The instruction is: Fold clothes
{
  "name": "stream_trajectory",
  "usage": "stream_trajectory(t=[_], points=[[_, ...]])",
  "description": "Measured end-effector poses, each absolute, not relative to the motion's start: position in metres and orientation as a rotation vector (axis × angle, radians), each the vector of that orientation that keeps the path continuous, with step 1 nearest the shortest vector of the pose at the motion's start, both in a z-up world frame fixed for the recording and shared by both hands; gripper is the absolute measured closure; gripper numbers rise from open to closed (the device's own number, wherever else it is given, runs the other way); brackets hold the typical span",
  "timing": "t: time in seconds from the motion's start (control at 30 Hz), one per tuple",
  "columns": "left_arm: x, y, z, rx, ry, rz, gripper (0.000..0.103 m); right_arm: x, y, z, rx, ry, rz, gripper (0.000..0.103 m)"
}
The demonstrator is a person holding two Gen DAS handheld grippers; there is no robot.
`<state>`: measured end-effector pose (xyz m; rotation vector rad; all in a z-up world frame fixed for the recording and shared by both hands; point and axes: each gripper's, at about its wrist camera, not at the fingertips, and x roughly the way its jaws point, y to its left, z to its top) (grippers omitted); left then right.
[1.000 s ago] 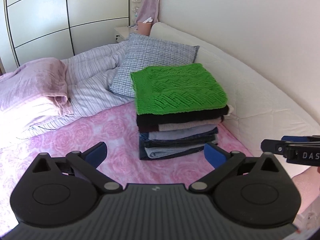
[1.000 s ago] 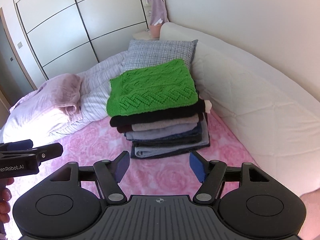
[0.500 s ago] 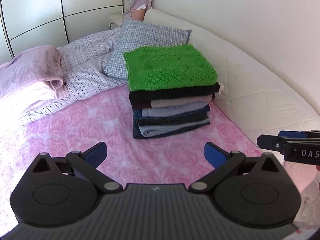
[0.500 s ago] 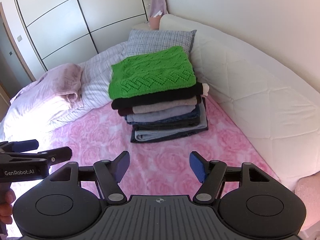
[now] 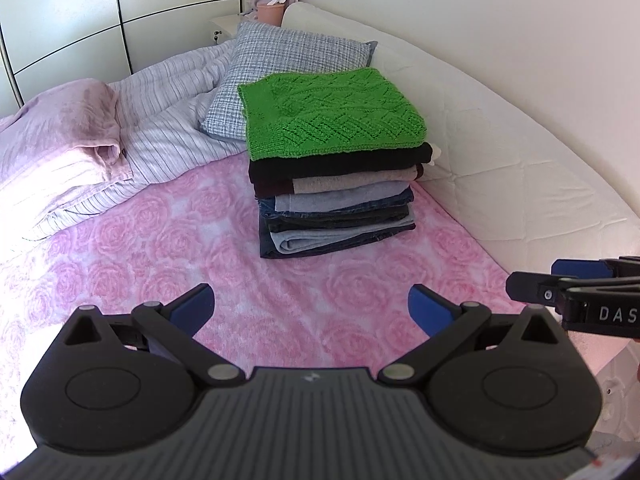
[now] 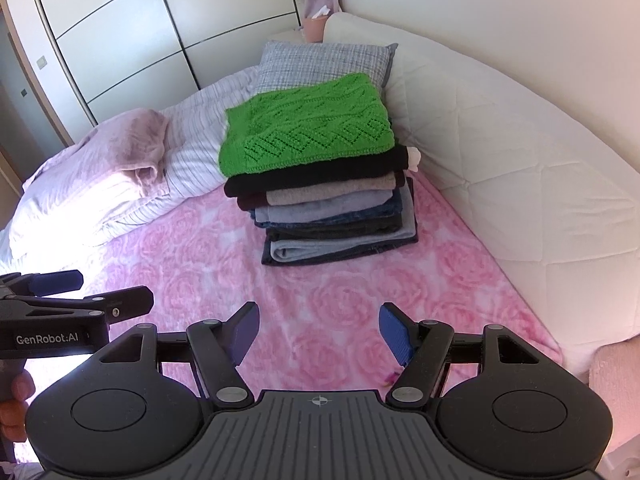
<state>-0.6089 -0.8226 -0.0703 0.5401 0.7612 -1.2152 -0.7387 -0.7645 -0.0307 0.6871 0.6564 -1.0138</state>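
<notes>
1. The left gripper (image 5: 310,308) is hovering low over the pink rose-patterned blanket (image 5: 168,248), its 2 blue-padded fingers (image 5: 192,306) spread wide with nothing between them.
2. The right gripper (image 6: 316,330) is hanging over the same blanket, its jaws also parted wide and holding nothing, though less widely than the left ones.
3. In the left wrist view the right gripper is showing at the right edge, level with the left one and just beside it; in the right wrist view the left gripper is showing at the left edge, with fingertips of a hand (image 6: 18,404) gripping its handle.
4. Straight ahead of both grippers, well apart from their tips, a stack of folded clothes (image 5: 336,208) is sitting on the blanket.
5. The stack is holding several layers: dark blue and pale grey denim-like pieces at the bottom, grey and beige pieces above, then a black layer.
6. A green knitted sweater (image 5: 332,116) is lying flat on top of the stack, folded square.
7. To the right of the stack, a white padded bed edge (image 5: 500,152) is running along the wall.
8. Beyond the stack, a grey checked pillow (image 5: 288,56) is leaning behind it.
9. Ahead and to the left, a striped duvet (image 5: 168,132) and a pink fleece throw (image 5: 68,120) are lying bunched.
10. Farthest off, white wardrobe doors (image 6: 160,28) are closing the view.
</notes>
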Motion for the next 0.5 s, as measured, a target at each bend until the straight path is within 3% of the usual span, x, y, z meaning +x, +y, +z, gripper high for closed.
stream_trajectory(t=[0.5], points=[[-0.6120,-0.8291,-0.0730,0.543,0.772,-1.194,0.001,-0.7439,-0.7729,-0.0326,0.689,0.668,-0.991,0.040]])
